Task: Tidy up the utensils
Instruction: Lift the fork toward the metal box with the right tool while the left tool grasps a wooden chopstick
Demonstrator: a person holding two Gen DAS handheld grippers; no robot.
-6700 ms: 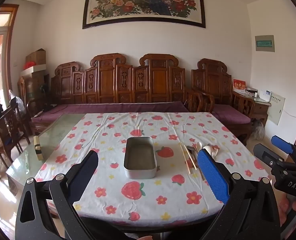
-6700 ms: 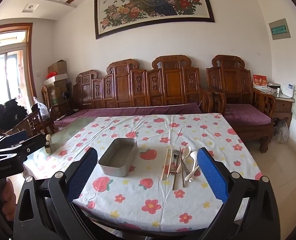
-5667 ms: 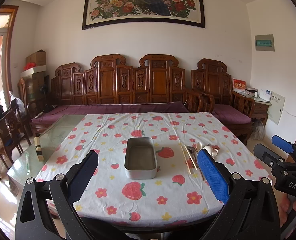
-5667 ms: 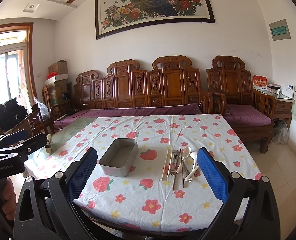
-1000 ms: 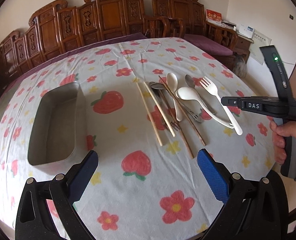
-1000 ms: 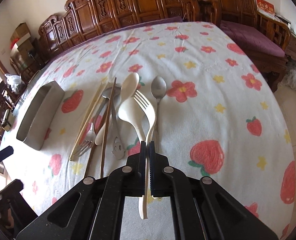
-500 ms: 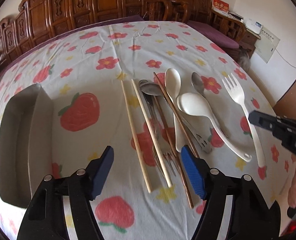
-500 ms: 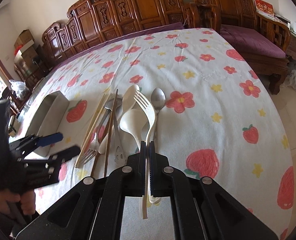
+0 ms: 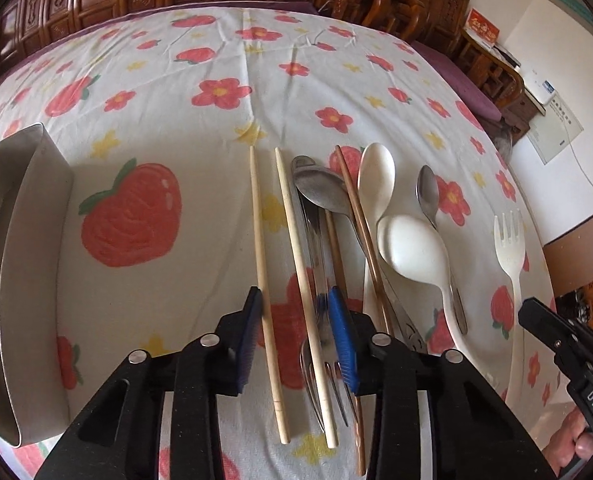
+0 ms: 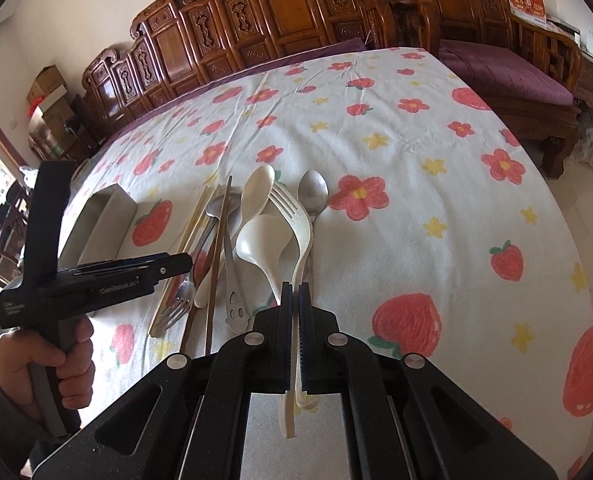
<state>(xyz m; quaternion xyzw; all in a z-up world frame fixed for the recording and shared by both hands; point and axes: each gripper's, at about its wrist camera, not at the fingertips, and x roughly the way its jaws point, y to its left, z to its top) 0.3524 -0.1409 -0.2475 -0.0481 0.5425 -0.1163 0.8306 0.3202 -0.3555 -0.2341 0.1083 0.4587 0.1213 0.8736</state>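
Two pale chopsticks point(image 9: 280, 264) lie side by side on the flowered tablecloth, and my left gripper point(image 9: 296, 336) is lowered over their near halves. Its jaws are closing with both sticks between the blue pads; the left pad point(image 9: 250, 336) is almost against one stick, and the right pad has a gap to the other. A metal fork point(image 9: 320, 364) lies partly in that gap too. My right gripper point(image 10: 295, 286) is shut on the handle of a white plastic fork point(image 10: 292, 208), whose tines hang above the other utensils. A metal tray point(image 9: 36, 280) stands empty at the left.
Beside the pale chopsticks lie brown chopsticks point(image 9: 360, 224), two white spoons point(image 9: 412, 248), metal spoons point(image 9: 324, 192) and a slotted metal handle point(image 10: 236, 308). Carved wooden benches point(image 10: 296, 8) ring the far side. The table's right edge drops to the floor.
My left gripper has come down and forward onto the pale chopsticks, and its jaws have narrowed from wide to close around them. The right gripper has kept still with the white fork.
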